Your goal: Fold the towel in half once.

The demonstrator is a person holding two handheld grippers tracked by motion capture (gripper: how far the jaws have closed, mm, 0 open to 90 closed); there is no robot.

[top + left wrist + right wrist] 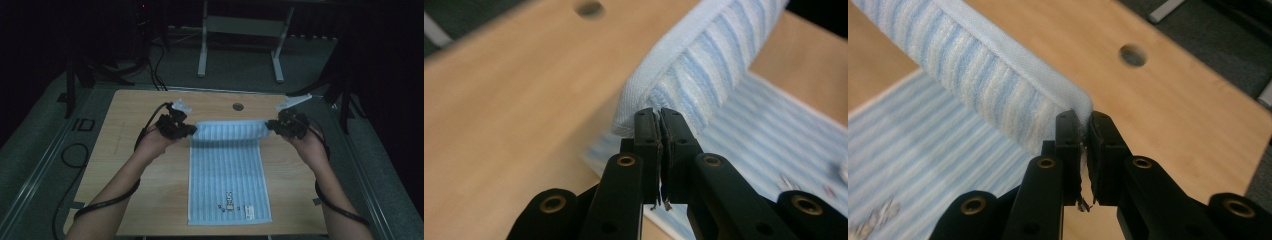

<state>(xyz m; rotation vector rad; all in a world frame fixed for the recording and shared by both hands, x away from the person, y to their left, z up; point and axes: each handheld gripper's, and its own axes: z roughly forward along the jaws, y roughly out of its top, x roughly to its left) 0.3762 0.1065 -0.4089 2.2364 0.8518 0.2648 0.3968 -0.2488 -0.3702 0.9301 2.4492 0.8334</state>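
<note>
I see a blue striped towel (229,175) lying lengthwise on the wooden table (130,125). My left gripper (190,131) pinches its far left corner, jaws clamped tight on the cloth. My right gripper (272,126) pinches the far right corner likewise. The far edge hangs lifted between them.

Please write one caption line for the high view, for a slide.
Two hand-held grippers, left and right, lift the far edge of a blue striped towel off a wooden table.
</note>
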